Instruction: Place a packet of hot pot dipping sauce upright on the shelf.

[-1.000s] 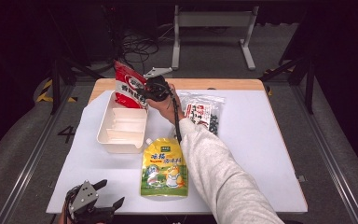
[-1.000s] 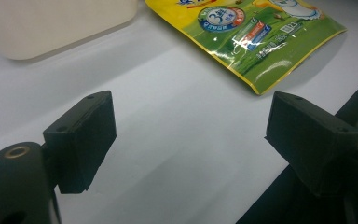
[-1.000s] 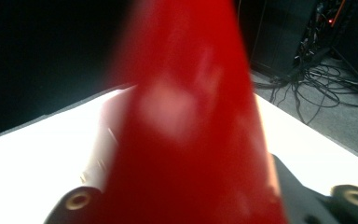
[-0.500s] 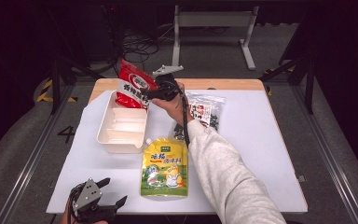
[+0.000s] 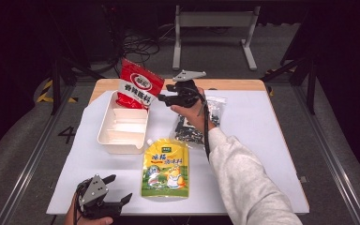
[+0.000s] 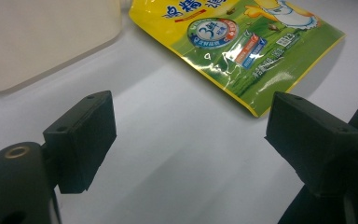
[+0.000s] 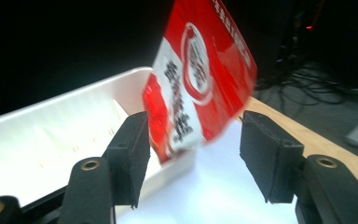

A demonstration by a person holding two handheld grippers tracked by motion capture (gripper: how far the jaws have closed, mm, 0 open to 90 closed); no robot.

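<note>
right gripper (image 5: 165, 100): jaws just opening, nothing clamped, just right of red packet (image 5: 138, 87)
red packet: propped in white tray (image 5: 117, 143), far end
left gripper (image 5: 117, 190): apart, empty, near-left desk (image 5: 272, 136)

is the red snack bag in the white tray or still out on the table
In. The red bag stands tilted with its bottom edge inside the far end of the white tray, its top leaning past the rim. The right gripper is open, off it.

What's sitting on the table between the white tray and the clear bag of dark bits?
Mostly bare white table. The high view shows the white tray at left and the clear bag at right; the right gripper hovers over that gap, beside the red packet.
</note>
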